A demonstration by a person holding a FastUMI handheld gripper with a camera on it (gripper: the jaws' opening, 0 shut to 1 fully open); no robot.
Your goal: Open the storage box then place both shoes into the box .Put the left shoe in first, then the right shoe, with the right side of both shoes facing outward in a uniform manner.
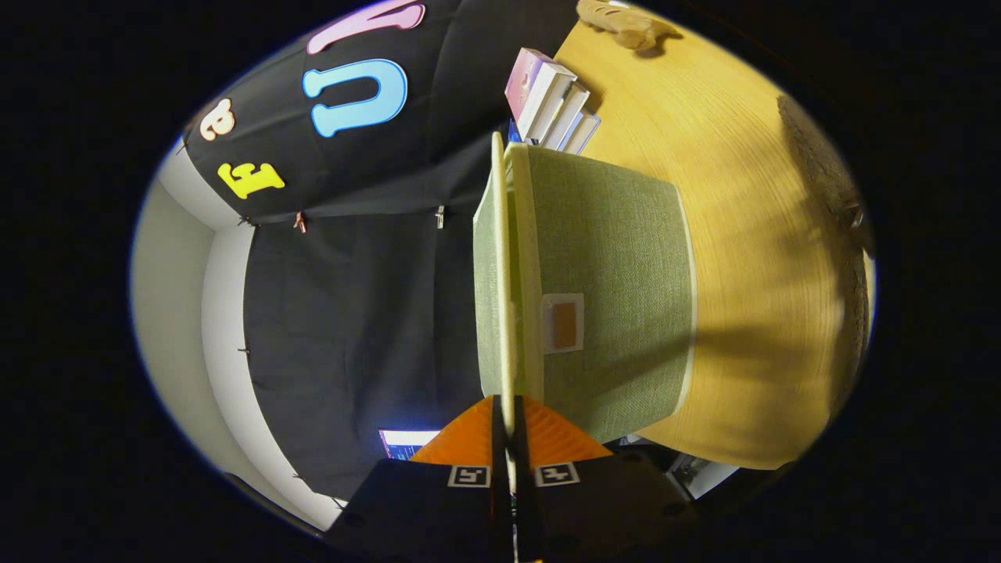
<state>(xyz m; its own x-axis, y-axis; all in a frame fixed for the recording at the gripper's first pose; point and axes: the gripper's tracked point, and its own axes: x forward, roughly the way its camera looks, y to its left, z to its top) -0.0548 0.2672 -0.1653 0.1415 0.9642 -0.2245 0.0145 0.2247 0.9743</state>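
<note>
- In the gripper view the scene is turned on its side: the wooden desk (751, 258) stands at one side like a wall, so the tool (508, 438) is rolled over, I think in order to take the lid by its thin edge.
- The tool's two fingers are almost pressed together, and the pale rim of the lid (500, 274) runs straight between them. They seem to pinch this rim, with only the thickness of the lid between the fingers.
- The storage box (610, 297) is a green fabric box that sits on the desk just ahead of the fingers. The lid stands a little apart from the box body, so I judge that the opening step is in progress and the box is not yet fully open.
- On the front wall of the box there is a small label holder (563, 322) with an orange card. I can read no writing on it.
- Beyond the box some books (551, 102) stand side by side, touching or very near the far side of the box. No title can be read.
- At the far end of the desk lies a tan object (626, 23); it may be one of the shoes, but it is too small to tell.
- A dark rough mat (829, 172) lies along the desk edge, well apart from the box.
</note>
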